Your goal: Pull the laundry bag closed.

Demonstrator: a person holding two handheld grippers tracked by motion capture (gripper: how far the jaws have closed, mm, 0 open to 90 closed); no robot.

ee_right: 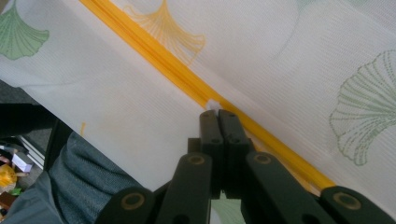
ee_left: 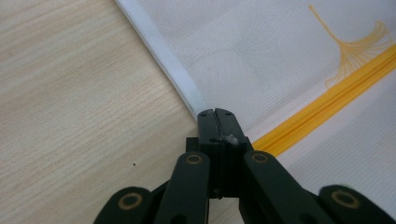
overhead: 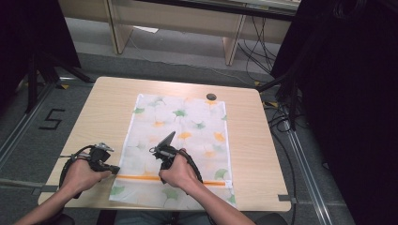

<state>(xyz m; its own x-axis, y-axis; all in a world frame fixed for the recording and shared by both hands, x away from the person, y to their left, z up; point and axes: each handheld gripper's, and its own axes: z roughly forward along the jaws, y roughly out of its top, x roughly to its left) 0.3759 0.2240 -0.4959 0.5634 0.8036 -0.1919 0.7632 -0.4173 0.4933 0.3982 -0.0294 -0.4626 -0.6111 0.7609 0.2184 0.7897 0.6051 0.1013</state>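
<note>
Mesh laundry bag, white with green and orange ginkgo-leaf prints, lies flat on the pale wooden worktop, its near end hanging a little over the edge closest to the person. An orange zipper runs across the bag near that end. The left gripper sits at the bag's left edge; in the left gripper view its jaws are pressed together on the white hem right where the zipper ends. The right gripper is held over the bag's middle, a little farther in; in the right gripper view its jaws are closed, with a small white zipper pull at their tips on the orange zipper, apparently pinched between them. Below the bag's hanging end in that view is the person's grey trouser leg. Farther across the worktop, just past the bag's far right corner, lies a small dark round disc. On the floor to the left of the worktop, black tape forms the numeral 5. No brand or label can be read on the bag.
</note>
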